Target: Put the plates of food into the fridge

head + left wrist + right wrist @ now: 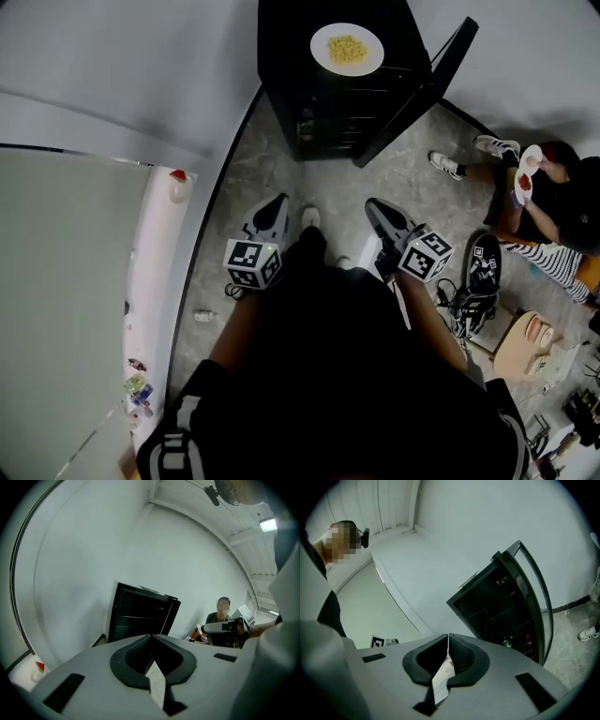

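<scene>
1. Now left gripper (278, 200) and right gripper (373, 204) both have jaws pressed together, empty.
2. Plate (347, 49) (yellow food) sits atop the open fridge (328, 122).
3. Seated person (574, 214) holds a second plate (530, 159).

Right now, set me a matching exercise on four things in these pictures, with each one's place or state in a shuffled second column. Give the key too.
Column one
1. plate of yellow food
2. fridge door
3. plate with red food
4. right hand-held gripper

Column two
A. jaws closed together
B. held by the seated person
C. on top of the fridge
D. swung open

Pairs: 1-C, 2-D, 3-B, 4-A
</scene>
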A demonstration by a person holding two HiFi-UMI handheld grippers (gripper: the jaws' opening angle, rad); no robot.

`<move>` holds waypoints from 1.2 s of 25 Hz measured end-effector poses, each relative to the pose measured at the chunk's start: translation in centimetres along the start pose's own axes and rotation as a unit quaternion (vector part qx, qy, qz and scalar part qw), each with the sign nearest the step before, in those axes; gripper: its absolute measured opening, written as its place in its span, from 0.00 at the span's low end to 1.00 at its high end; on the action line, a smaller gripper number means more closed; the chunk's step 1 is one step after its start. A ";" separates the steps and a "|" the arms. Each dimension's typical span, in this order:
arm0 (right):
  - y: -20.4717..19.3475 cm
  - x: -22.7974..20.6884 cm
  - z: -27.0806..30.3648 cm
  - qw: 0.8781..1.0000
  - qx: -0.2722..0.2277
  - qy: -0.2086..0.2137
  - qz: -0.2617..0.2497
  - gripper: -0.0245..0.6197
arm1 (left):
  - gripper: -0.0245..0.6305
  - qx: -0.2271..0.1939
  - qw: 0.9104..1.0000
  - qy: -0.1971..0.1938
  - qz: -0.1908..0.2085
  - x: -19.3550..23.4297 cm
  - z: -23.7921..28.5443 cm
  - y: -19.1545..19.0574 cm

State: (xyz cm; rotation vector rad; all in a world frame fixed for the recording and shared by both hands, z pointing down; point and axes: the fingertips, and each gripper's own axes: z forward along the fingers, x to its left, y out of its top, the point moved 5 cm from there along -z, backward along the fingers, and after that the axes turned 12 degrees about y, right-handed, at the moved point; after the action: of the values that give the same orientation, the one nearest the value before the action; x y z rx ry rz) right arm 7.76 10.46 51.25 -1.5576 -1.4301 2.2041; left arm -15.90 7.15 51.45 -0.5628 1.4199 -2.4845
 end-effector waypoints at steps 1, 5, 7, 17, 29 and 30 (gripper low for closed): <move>0.4 -0.2 0.6 1.000 0.000 -0.004 -0.001 0.08 | 0.07 0.002 1.000 -0.005 0.000 0.4 0.5 0.3; 1.6 -0.9 2.7 1.000 -0.002 -0.024 -0.011 0.08 | 0.07 0.002 1.000 -0.031 0.001 1.7 2.6 1.8; 2.2 -1.3 3.5 0.999 -0.005 -0.032 -0.015 0.08 | 0.07 0.002 0.999 -0.043 0.006 2.1 3.6 2.6; 4.8 -3.0 5.3 0.999 -0.013 -0.040 -0.023 0.08 | 0.07 0.005 0.998 -0.062 0.009 3.0 7.2 4.4; 9.9 -6.2 7.5 0.997 -0.053 0.028 0.043 0.08 | 0.07 0.002 0.999 -0.046 0.019 1.2 10.3 6.9; 10.4 -6.4 7.8 0.996 -0.062 0.036 0.055 0.08 | 0.07 0.002 0.999 -0.044 0.018 1.2 10.5 7.1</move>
State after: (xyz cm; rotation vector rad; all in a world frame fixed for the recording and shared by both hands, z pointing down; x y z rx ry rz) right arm 9.04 -3.73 48.55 -1.7775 -1.5210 2.1282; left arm -12.43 -5.00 50.43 -0.6313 1.3797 -2.4027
